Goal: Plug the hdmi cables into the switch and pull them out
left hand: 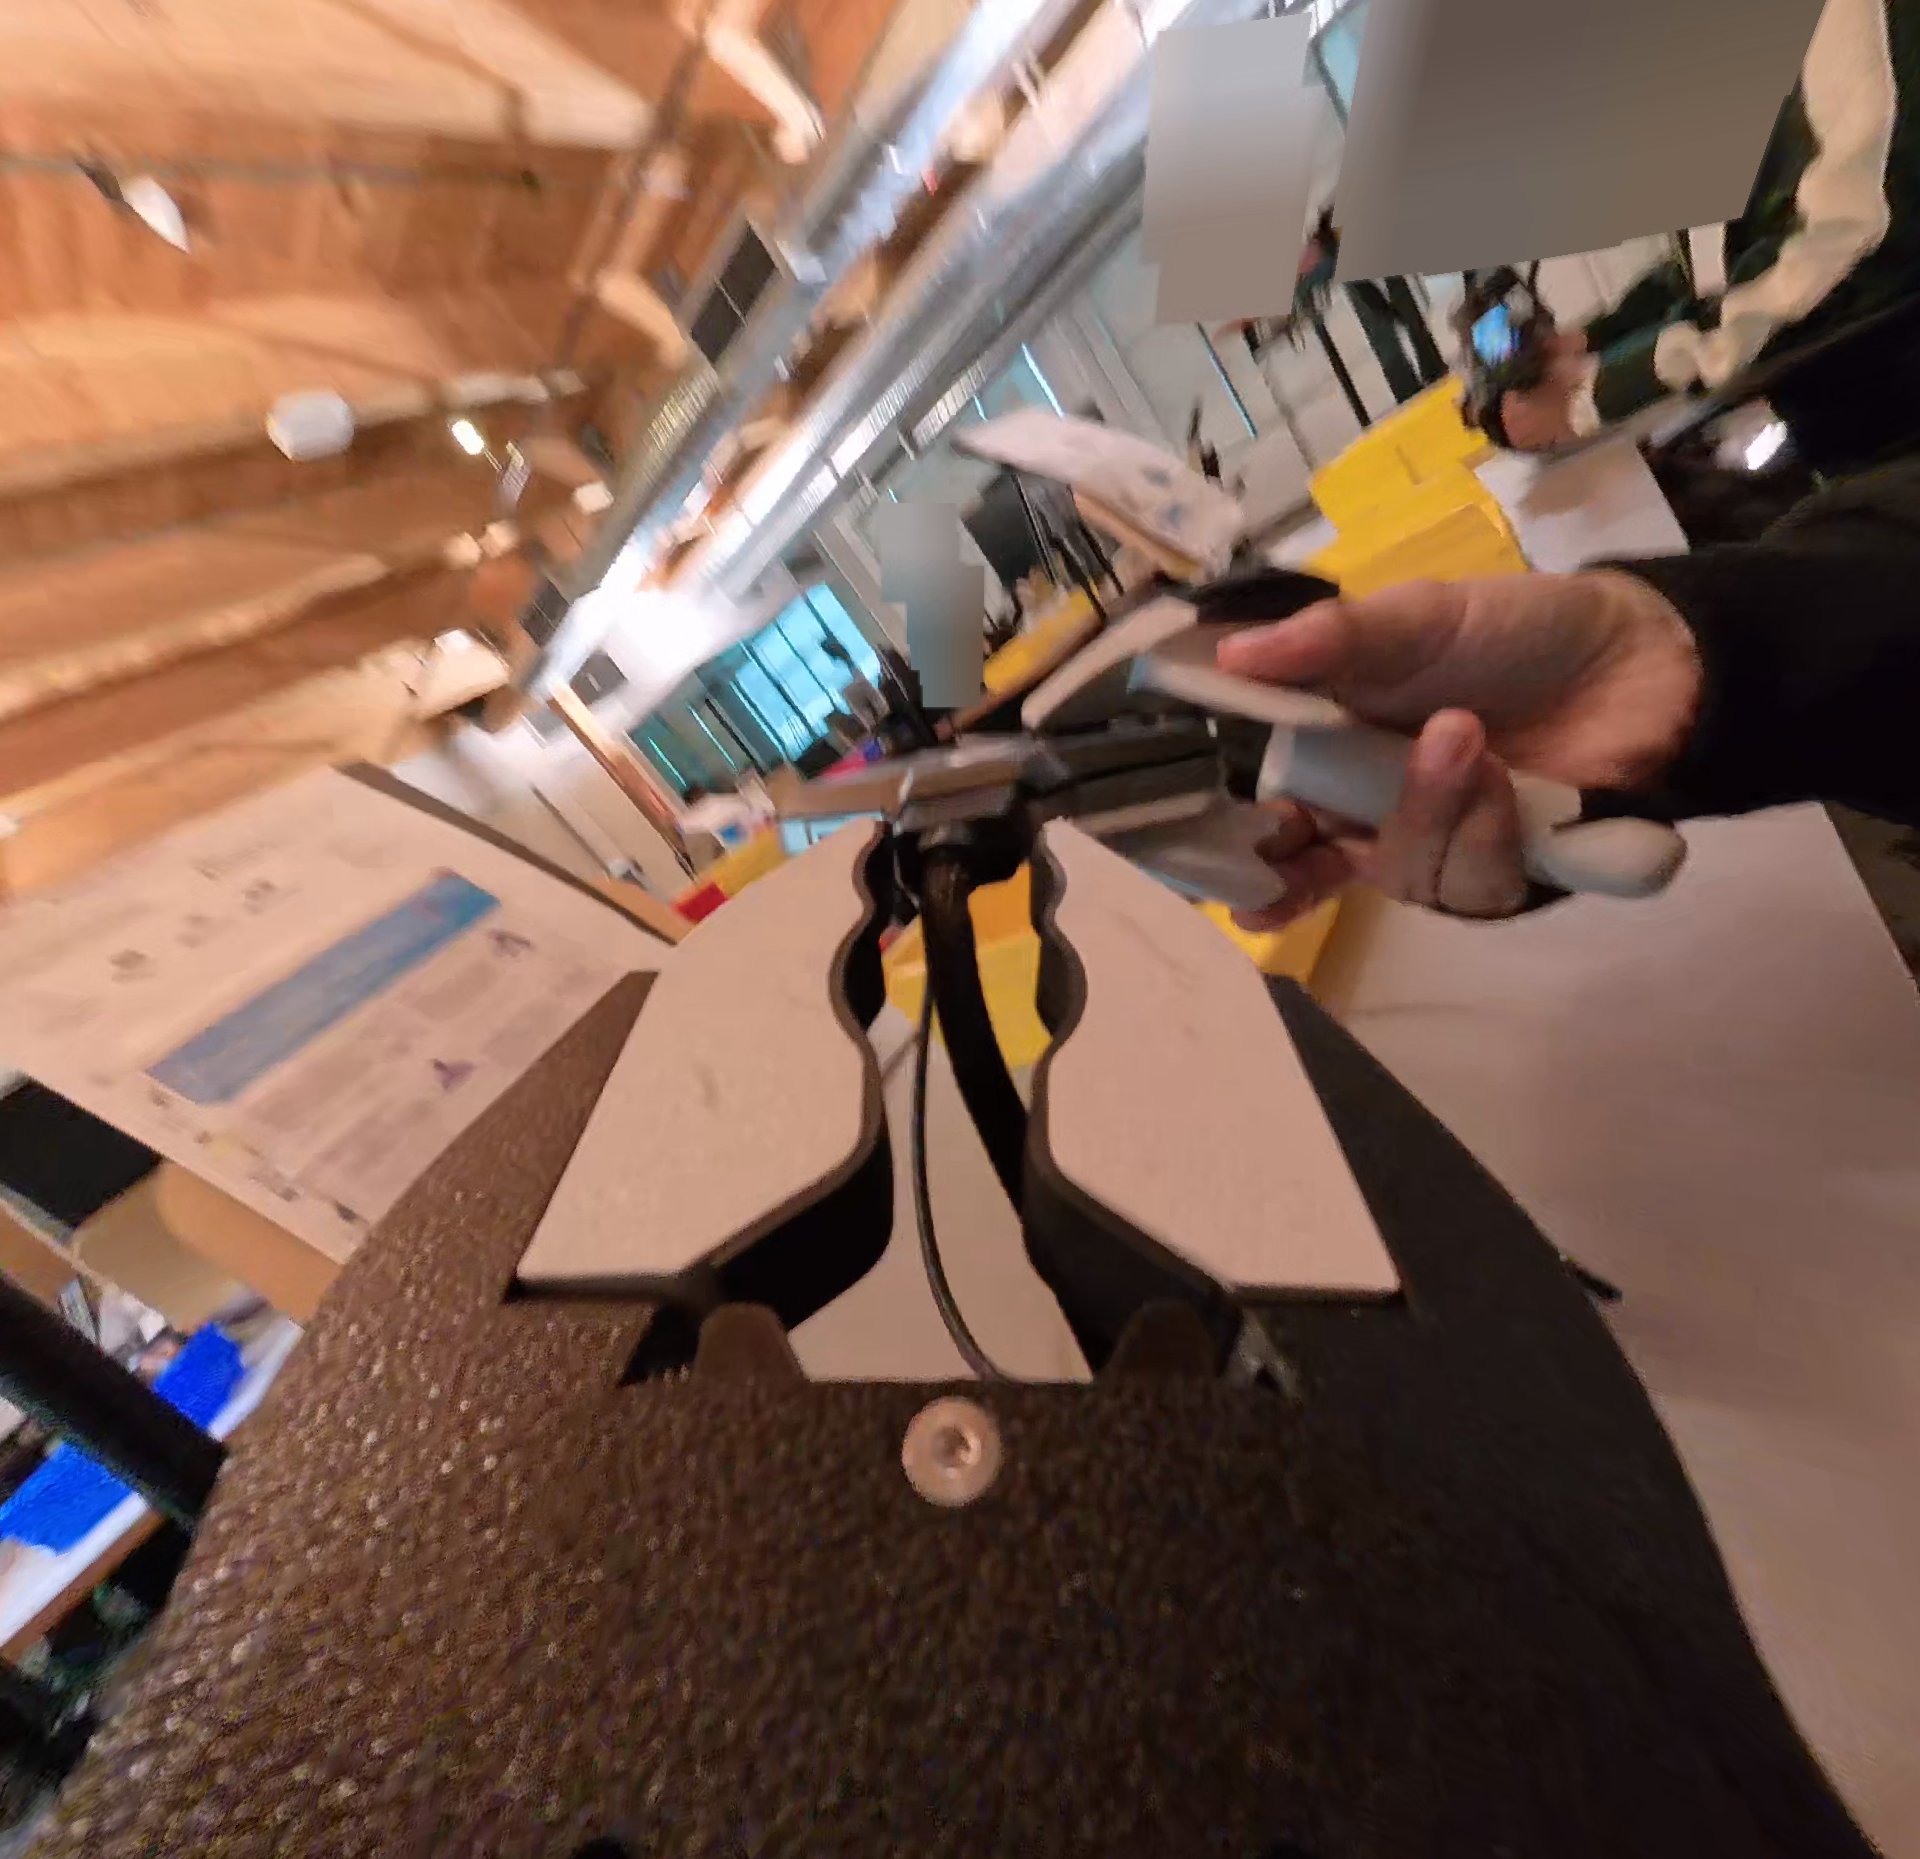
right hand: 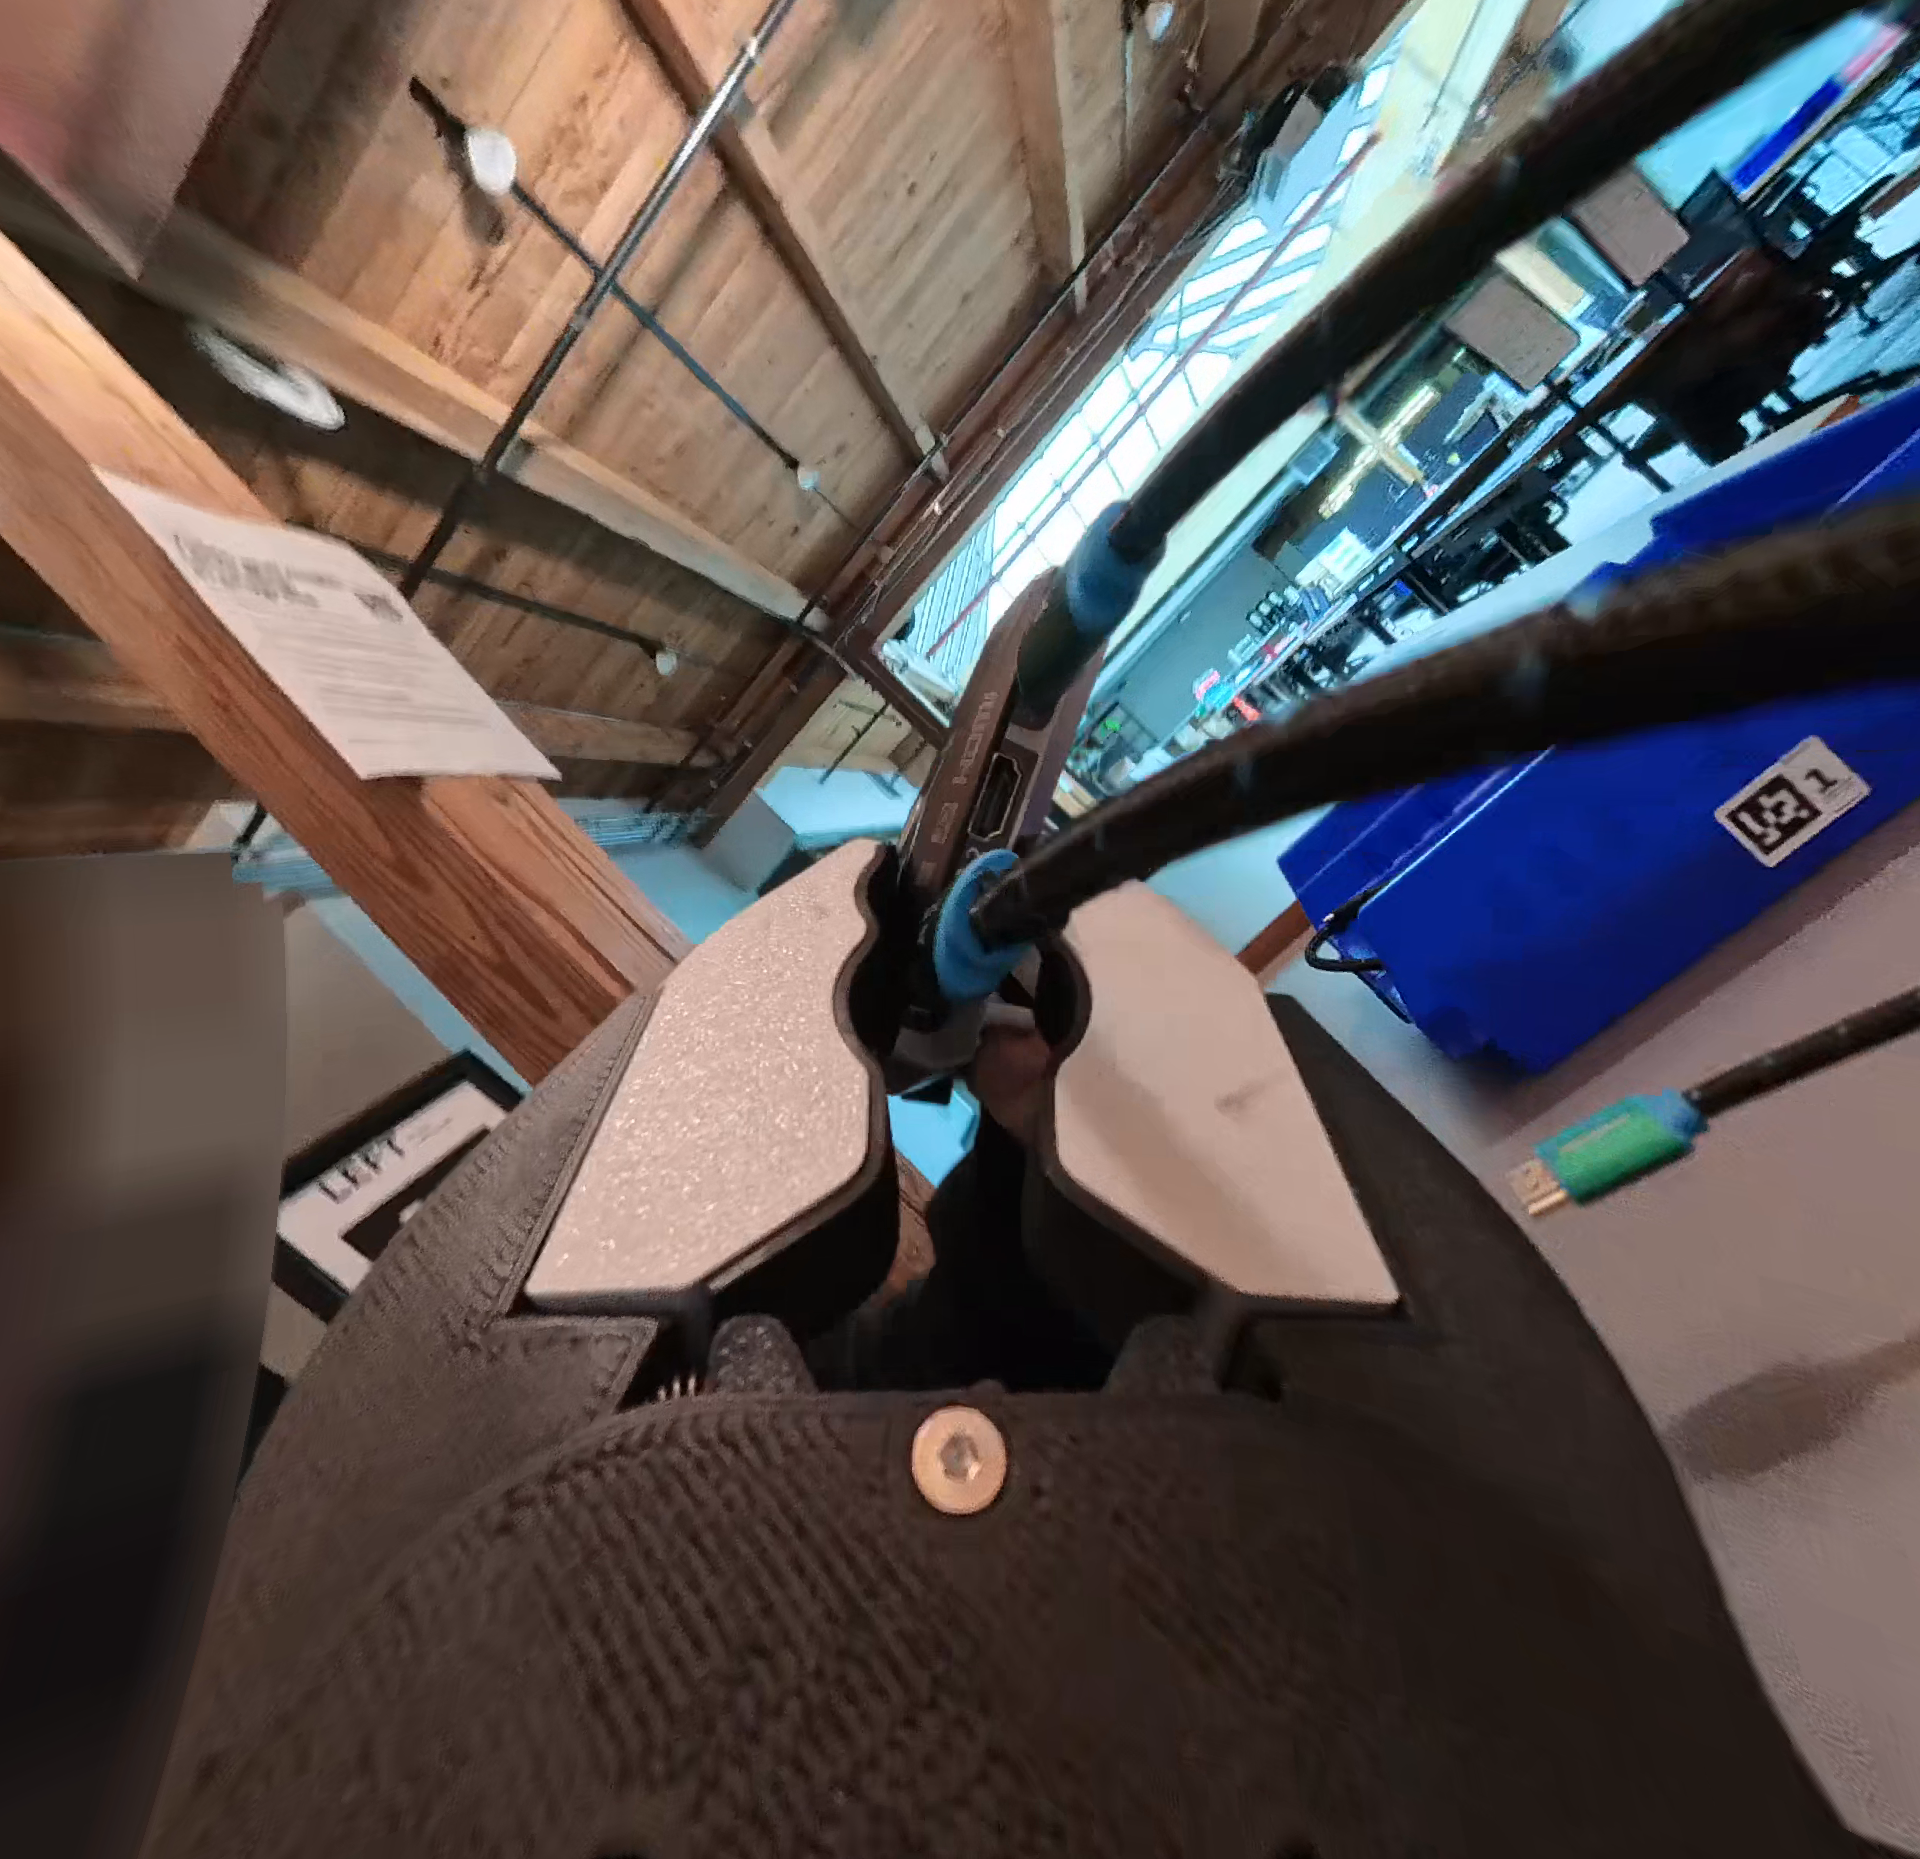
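My left gripper point(left hand: 961, 859) is shut on the black plug of an HDMI cable point(left hand: 971, 1020), which runs back between its fingers. The plug's end meets the edge of the thin metal switch point(left hand: 935, 781); blur hides how deep it sits. My right gripper point(left hand: 1039, 760), held by a hand point(left hand: 1475, 708), grips the switch from the right. In the right wrist view my right gripper point(right hand: 961, 957) is shut on the dark switch point(right hand: 977, 760). Two black braided cables with blue collars point(right hand: 971, 926) point(right hand: 1091, 578) sit in it. One port point(right hand: 992, 801) is open.
A loose cable with a green plug point(right hand: 1610, 1144) lies on the grey table point(right hand: 1714, 1342) to the right. A blue bin point(right hand: 1610, 895) stands behind it. Yellow bins point(left hand: 1413, 500) sit beyond the pale tabletop point(left hand: 1558, 1134). A wooden post point(right hand: 395, 822) rises at the left.
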The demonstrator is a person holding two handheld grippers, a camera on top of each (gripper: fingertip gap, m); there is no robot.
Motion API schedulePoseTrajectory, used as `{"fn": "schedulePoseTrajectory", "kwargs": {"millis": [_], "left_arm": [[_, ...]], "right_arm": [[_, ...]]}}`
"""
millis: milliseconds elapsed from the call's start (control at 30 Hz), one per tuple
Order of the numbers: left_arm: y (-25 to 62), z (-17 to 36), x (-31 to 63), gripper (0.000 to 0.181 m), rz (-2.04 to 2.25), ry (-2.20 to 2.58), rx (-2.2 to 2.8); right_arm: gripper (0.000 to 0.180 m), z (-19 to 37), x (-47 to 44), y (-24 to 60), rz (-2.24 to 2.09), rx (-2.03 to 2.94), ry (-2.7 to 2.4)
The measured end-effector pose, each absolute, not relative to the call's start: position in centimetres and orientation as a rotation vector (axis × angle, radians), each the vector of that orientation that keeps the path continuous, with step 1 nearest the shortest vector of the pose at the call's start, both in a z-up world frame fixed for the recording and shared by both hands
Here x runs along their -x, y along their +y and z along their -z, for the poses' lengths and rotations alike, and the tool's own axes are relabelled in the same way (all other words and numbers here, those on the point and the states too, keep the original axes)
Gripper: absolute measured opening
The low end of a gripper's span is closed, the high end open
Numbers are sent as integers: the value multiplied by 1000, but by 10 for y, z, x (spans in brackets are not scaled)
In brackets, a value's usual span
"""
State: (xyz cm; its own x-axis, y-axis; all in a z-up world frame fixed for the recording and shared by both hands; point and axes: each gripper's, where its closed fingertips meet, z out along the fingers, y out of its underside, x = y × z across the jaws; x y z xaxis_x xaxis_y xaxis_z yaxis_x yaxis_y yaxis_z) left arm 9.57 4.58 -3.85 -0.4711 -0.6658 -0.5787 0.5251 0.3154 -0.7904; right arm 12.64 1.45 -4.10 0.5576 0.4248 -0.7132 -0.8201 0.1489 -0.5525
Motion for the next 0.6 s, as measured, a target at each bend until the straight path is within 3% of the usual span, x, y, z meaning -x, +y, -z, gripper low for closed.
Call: {"fn": "schedulePoseTrajectory", "kwargs": {"millis": [200,600], "left_arm": [[53,36,-86,29,1483,1508,190],[46,34,-85,22,1730,1482,266]], "right_arm": [[24,43,-126,22,-928,1026,520],[23,32,-114,19,-944,982,547]]}}
